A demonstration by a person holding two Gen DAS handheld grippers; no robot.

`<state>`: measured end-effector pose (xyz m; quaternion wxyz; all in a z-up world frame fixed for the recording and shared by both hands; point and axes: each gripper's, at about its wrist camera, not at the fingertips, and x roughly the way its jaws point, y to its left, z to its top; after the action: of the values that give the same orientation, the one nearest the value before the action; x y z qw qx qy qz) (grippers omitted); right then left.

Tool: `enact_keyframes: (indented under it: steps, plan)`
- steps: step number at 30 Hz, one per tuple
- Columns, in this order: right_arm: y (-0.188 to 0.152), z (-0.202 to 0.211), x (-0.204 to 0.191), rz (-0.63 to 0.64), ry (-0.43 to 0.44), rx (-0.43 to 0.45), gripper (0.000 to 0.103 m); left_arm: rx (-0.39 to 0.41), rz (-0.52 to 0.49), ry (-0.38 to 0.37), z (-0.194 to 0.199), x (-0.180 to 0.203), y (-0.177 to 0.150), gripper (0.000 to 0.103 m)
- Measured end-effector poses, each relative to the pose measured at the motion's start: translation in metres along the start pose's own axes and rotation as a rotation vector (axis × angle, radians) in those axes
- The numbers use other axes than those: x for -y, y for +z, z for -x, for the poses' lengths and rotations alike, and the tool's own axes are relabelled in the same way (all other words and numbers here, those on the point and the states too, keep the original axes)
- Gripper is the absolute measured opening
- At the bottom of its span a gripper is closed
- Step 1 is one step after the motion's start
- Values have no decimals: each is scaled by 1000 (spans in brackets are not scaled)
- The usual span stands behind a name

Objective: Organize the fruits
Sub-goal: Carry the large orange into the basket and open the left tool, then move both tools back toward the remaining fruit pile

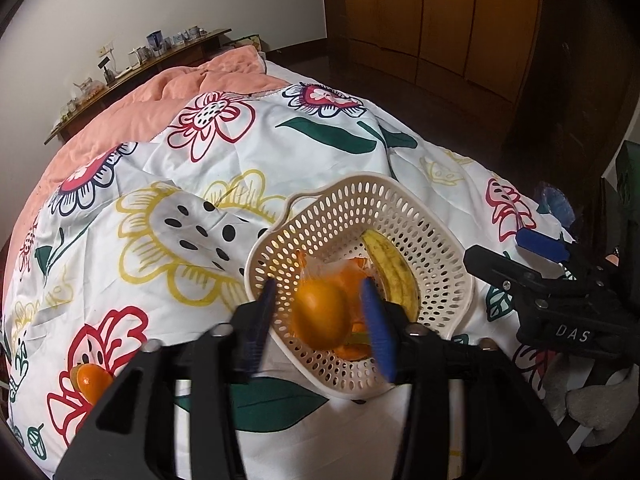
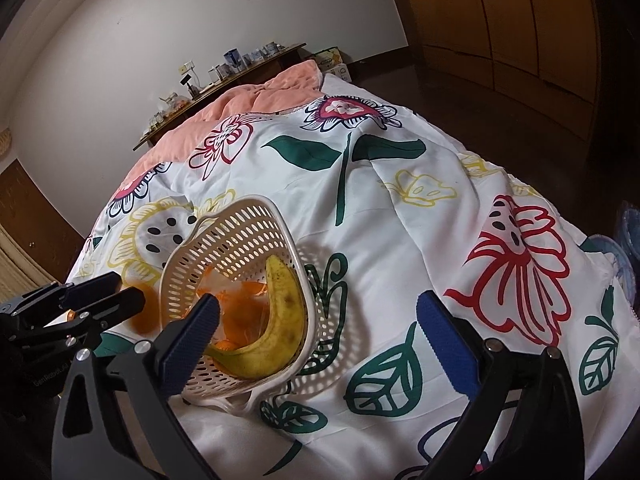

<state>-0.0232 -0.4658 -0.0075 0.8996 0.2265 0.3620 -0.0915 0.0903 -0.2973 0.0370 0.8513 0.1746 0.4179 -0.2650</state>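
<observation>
A cream perforated basket point(image 1: 436, 240) lies on the flowered bedspread; it also shows in the right wrist view point(image 2: 240, 232). In it are a banana point(image 1: 394, 276) point(image 2: 280, 320) and orange fruit in a clear bag point(image 1: 352, 270) point(image 2: 244, 312). My left gripper point(image 1: 320, 312) is over the basket's near rim, and an orange point(image 1: 320, 314) sits between its open fingers, blurred, not touching either pad. Another orange point(image 1: 94, 380) lies on the spread at lower left. My right gripper point(image 2: 320, 340) is open and empty, just right of the basket; it shows in the left view point(image 1: 536, 264).
The flowered bedspread point(image 2: 400, 220) covers the bed, with a pink quilt point(image 1: 160, 96) at the far end. A shelf of small items point(image 1: 132, 68) runs along the wall. Wooden wardrobes point(image 1: 440, 20) stand at the right. A grey soft object point(image 1: 592, 404) lies at the bed's near right edge.
</observation>
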Motion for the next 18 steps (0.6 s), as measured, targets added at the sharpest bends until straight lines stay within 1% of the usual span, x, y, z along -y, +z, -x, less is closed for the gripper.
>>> enact_keyframes:
  steps: [1,2,9,12,18]
  plan:
    - [0,0,0,1,0,0,98,5,3,1,1,-1,0,63]
    - [0,1,-1,2,1,-1,98,7,5,1,1,-1,0,64]
    - [0,1,-4,9,5,-1,98,8,27,0,4,-5,-1,65]
    - [-1,2,-7,14,5,3,98,15,38,-1,6,-7,-2,69]
    - [-3,4,-14,26,7,2,98,26,60,-7,14,-13,-6,71]
